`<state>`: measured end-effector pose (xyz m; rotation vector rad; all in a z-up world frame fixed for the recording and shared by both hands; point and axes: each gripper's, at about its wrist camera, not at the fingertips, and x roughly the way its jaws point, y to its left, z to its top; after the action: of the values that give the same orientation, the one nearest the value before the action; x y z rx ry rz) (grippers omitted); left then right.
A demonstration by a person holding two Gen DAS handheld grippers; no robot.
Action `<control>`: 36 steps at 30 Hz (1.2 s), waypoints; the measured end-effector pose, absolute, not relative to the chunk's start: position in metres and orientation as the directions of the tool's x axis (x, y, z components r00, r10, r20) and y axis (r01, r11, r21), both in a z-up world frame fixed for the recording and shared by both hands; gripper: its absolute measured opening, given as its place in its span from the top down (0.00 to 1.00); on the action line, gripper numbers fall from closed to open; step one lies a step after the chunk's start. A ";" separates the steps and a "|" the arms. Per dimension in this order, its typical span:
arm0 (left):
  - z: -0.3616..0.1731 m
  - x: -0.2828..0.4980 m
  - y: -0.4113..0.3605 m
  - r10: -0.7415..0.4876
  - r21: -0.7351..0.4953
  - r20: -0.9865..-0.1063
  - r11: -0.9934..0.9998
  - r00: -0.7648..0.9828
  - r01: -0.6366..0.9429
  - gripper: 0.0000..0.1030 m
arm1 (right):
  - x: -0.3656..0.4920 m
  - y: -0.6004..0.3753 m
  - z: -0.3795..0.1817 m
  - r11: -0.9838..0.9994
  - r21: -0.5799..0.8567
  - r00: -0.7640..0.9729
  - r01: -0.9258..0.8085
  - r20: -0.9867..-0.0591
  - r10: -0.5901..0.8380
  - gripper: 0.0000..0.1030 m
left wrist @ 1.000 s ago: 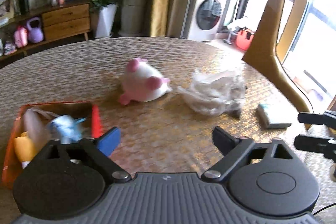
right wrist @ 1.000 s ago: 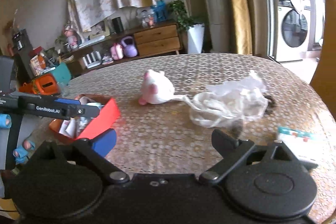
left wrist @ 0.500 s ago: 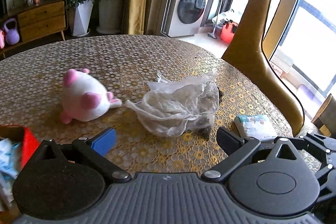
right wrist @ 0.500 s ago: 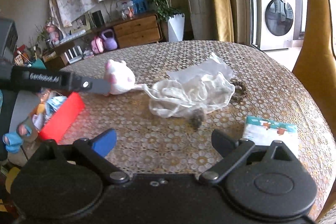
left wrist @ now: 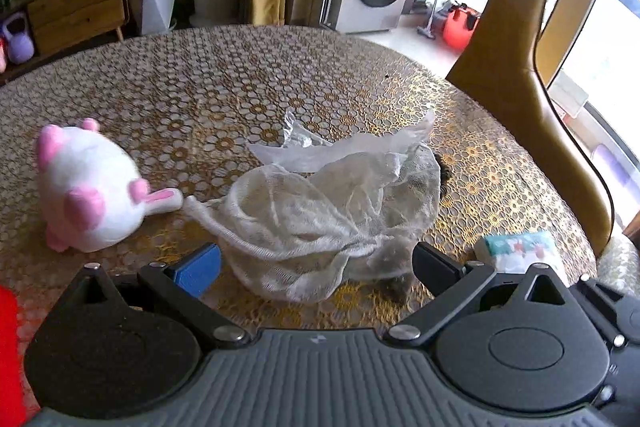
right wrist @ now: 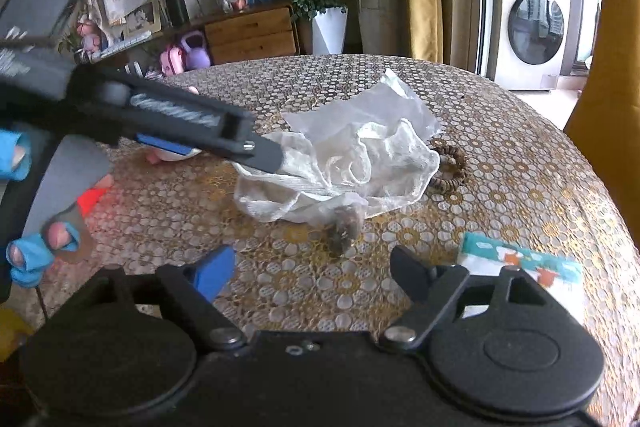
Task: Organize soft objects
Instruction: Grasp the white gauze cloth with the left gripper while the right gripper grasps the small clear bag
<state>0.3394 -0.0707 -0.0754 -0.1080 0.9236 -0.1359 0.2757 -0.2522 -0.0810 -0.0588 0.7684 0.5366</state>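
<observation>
the left claw [left wrist: 316, 265] is spread wide, its fingers flanking the near edge of a crumpled mesh bag [left wrist: 332, 211] on the counter [left wrist: 240, 75], likely lined up to pinch it. the right claw [right wrist: 312, 271] waits spread, empty, beside a tissue pack [right wrist: 524, 267].
</observation>
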 end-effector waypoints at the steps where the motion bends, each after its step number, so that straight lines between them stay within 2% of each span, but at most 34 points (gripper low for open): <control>1: -0.079 0.346 -0.073 -0.159 -0.149 -0.793 0.987 0.589 0.066 0.00 | 0.279 -0.251 -0.083 0.866 0.138 0.592 -0.481 -0.677 0.437 0.20; 7: -0.105 0.381 -0.083 -0.115 -0.116 -0.833 0.993 0.541 0.032 0.00 | 0.302 -0.247 -0.098 0.857 0.138 0.574 -0.496 -0.689 0.443 0.23; 18: -0.136 0.418 -0.091 -0.134 -0.156 -0.857 0.988 0.497 -0.001 0.00 | 0.331 -0.235 -0.119 0.857 0.099 0.570 -0.505 -0.708 0.417 0.29; 20: -0.140 0.420 -0.094 -0.130 -0.144 -0.860 0.990 0.493 0.009 0.00 | 0.335 -0.233 -0.122 0.859 0.087 0.572 -0.504 -0.711 0.408 0.34; 24: -0.143 0.423 -0.099 -0.109 -0.111 -0.859 0.993 0.500 0.027 0.00 | 0.338 -0.228 -0.126 0.856 0.062 0.577 -0.514 -0.713 0.398 0.37; 29: -0.145 0.423 -0.110 -0.068 -0.044 -0.860 0.997 0.505 0.058 0.01 | 0.338 -0.218 -0.131 0.852 0.025 0.588 -0.523 -0.714 0.381 0.47; 32: -0.146 0.419 -0.118 -0.039 0.009 -0.855 0.996 0.518 0.089 0.04 | 0.331 -0.215 -0.131 0.850 0.004 0.599 -0.526 -0.708 0.374 0.52; 36: -0.143 0.415 -0.118 -0.047 0.006 -0.847 0.995 0.529 0.097 0.13 | 0.324 -0.211 -0.132 0.846 -0.005 0.600 -0.534 -0.707 0.375 0.60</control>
<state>0.4149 -0.1179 -0.1433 0.0542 1.0098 -0.0857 0.3240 -0.2107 -0.1319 -0.2251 0.7621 0.5315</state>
